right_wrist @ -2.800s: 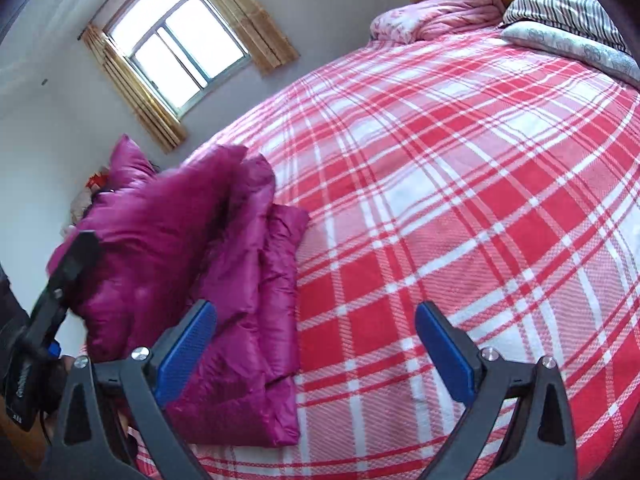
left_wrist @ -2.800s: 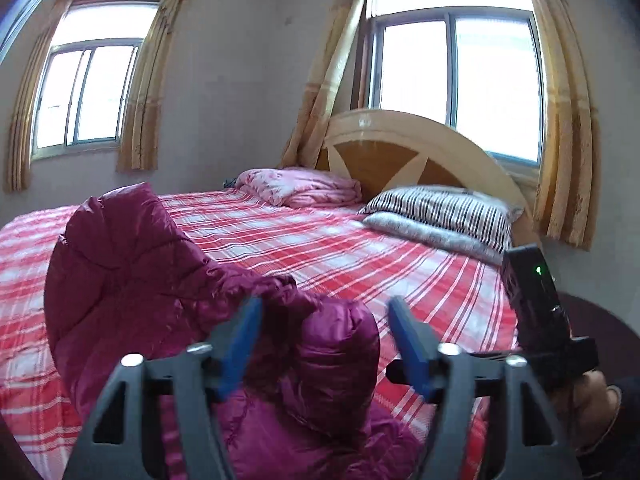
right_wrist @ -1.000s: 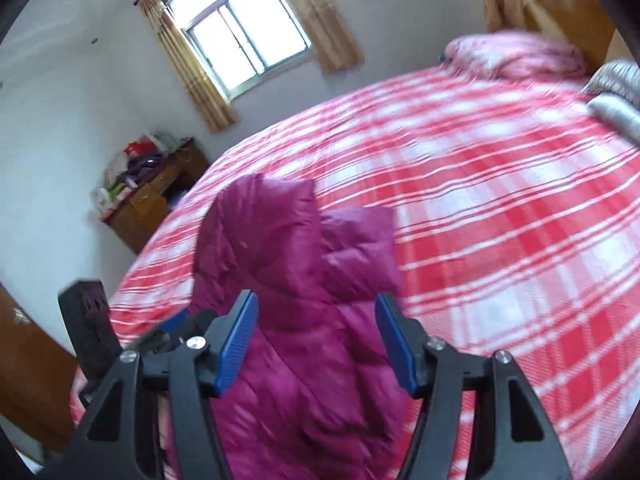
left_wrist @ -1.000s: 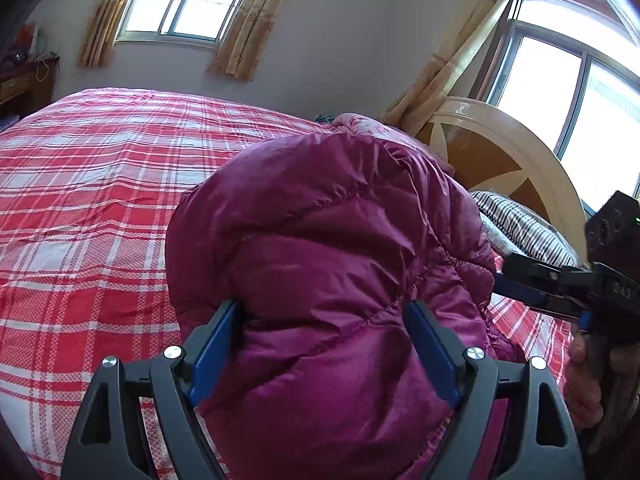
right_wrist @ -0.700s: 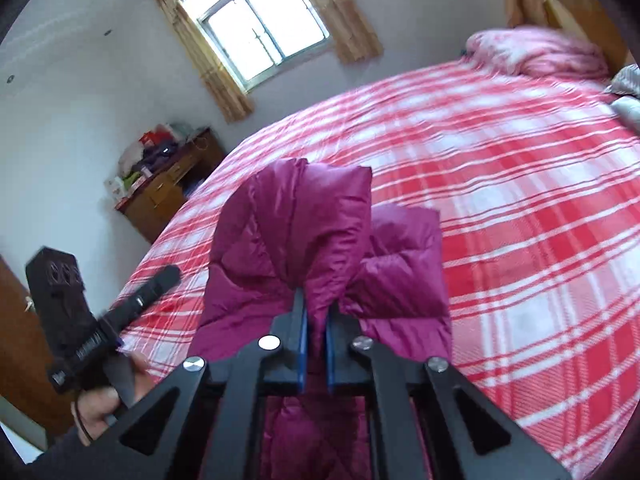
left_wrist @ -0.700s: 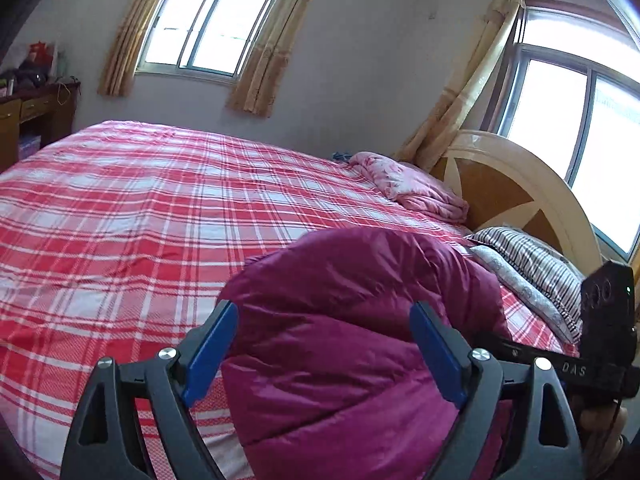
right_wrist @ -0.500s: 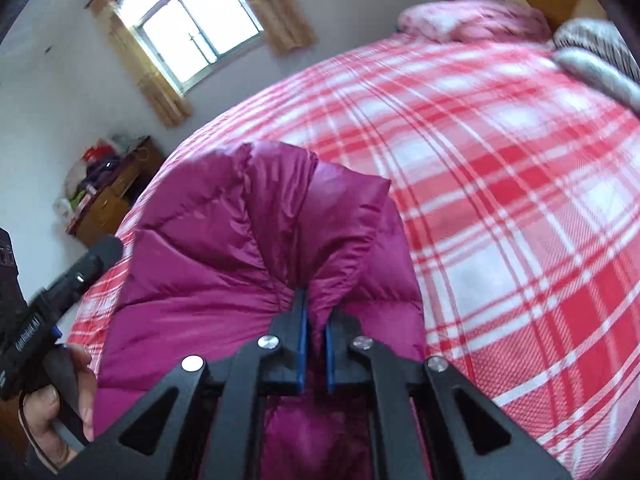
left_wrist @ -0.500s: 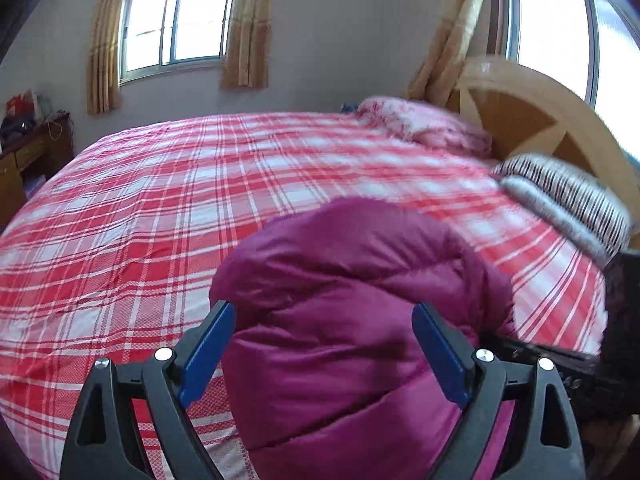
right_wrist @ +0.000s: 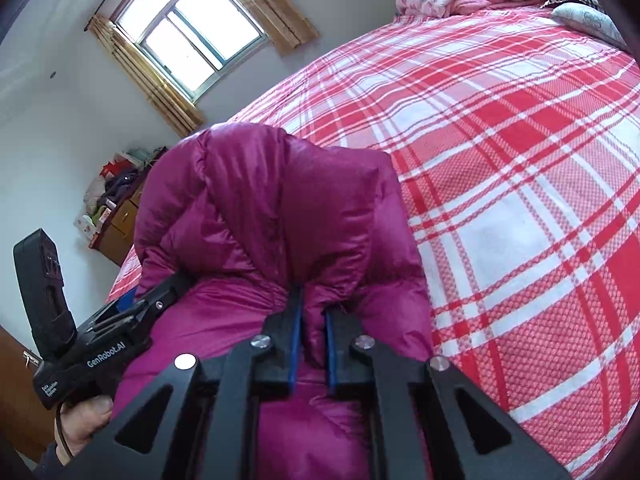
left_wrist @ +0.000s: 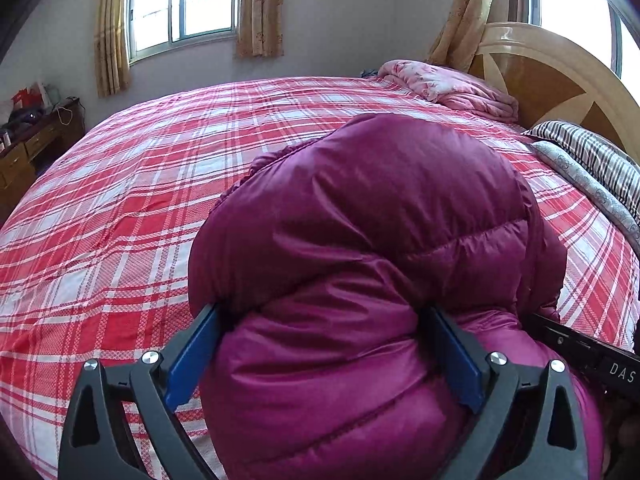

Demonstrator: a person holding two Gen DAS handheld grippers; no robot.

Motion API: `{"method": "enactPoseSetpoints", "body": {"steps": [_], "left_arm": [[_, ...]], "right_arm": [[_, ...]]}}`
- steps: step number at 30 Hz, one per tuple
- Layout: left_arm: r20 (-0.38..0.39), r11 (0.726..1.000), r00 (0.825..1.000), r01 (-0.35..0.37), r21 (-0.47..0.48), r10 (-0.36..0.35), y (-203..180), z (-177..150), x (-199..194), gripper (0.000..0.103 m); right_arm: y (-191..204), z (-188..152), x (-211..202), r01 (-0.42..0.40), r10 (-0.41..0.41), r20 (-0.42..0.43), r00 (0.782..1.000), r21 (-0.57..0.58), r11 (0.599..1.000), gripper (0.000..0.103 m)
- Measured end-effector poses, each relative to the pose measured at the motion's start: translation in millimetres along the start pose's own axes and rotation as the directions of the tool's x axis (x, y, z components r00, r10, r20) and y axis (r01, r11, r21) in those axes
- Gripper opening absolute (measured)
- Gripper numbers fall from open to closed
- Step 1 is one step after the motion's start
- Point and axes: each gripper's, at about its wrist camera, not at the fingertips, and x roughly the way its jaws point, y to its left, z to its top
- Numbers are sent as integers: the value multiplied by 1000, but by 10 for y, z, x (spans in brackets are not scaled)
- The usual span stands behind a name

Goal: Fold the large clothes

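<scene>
A puffy magenta down jacket [left_wrist: 360, 264] is bunched in a thick fold over the near edge of the bed with the red plaid sheet [left_wrist: 132, 200]. My left gripper [left_wrist: 320, 344] stands wide open, its blue pads on either side of the jacket's bulk. In the right wrist view my right gripper [right_wrist: 312, 320] is shut on a pinched ridge of the jacket [right_wrist: 272, 208], and the left gripper [right_wrist: 132, 308] shows at the jacket's left side. The right gripper's body [left_wrist: 588, 348] shows at the right edge of the left wrist view.
A folded pink quilt [left_wrist: 448, 84] and striped pillows [left_wrist: 592, 156] lie by the wooden headboard [left_wrist: 560, 76]. A wooden desk with clutter [right_wrist: 116, 208] stands against the far wall under a curtained window [left_wrist: 184, 4].
My right gripper closed on a fold of the jacket and holds it. My left gripper stayed open around the jacket's bulk, and the jacket has bunched up closer to both cameras.
</scene>
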Motion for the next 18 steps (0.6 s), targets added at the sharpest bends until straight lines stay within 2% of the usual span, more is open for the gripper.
{"method": "enactPoseSetpoints", "body": {"steps": [18], "left_arm": [[-42, 999, 999, 21, -34, -22, 46, -14, 113, 102]], "right_arm": [[-94, 56, 140, 2, -2, -32, 999, 11, 1000, 10]]}}
